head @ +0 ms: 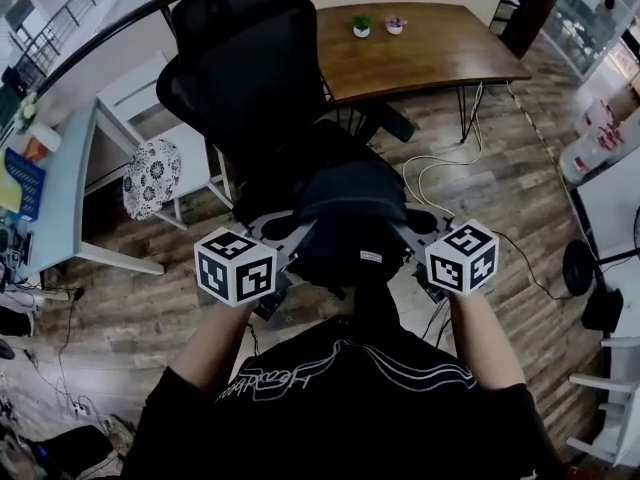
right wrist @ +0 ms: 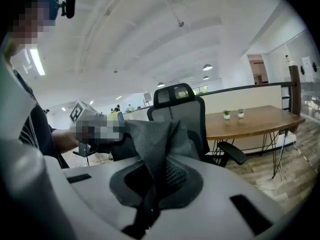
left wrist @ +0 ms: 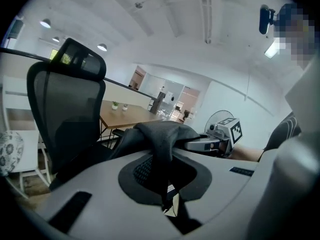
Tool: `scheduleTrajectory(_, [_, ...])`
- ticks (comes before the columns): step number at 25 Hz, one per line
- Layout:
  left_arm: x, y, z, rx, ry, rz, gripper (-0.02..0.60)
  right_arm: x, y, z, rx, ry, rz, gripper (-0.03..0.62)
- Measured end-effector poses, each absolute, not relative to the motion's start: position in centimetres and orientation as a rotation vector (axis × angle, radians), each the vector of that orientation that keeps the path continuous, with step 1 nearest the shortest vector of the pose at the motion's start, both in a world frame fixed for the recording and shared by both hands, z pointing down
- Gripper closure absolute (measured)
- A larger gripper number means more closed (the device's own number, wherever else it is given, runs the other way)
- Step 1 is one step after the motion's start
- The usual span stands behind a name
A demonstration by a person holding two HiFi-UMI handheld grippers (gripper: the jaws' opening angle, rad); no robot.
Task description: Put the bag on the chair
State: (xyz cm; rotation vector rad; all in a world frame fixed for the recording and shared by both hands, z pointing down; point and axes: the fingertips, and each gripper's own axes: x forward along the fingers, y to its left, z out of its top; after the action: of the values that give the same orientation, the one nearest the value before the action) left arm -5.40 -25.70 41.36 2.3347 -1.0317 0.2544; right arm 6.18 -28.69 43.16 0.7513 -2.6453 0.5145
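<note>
Jaws: left gripper point(left wrist: 167, 184) and right gripper point(right wrist: 150, 194) pinch my bag point(head: 350, 223), sharing its weight
Chair point(head: 250, 68): far side, seat facing me

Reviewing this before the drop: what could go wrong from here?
The left gripper and right gripper each pinch only a fold of the bag, so fabric might slip free. The bag seems to hang at the chair seat's front edge; released now, it could slide to the floor.

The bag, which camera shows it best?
The head view: it shows most of the dark bag, held between the left gripper and right gripper near the chair. Each gripper view shows only a fabric fold pinched in its jaws.
</note>
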Motion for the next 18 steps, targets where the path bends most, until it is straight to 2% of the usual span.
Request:
scheduleTrajectory(6, [-6.9, -32.9, 42.0, 2.240, -1.169, 0.200, 0.548, 4.1, -37.5, 44.2, 0.584, -2.681, 0.563, 0.586])
scheduleTrajectory(18, [-14.1, -43.9, 46.3, 1.952, -1.471, 0.150, 0.548, -4.7, -51.4, 48.6, 0.192, -2.591, 0.483, 0.583])
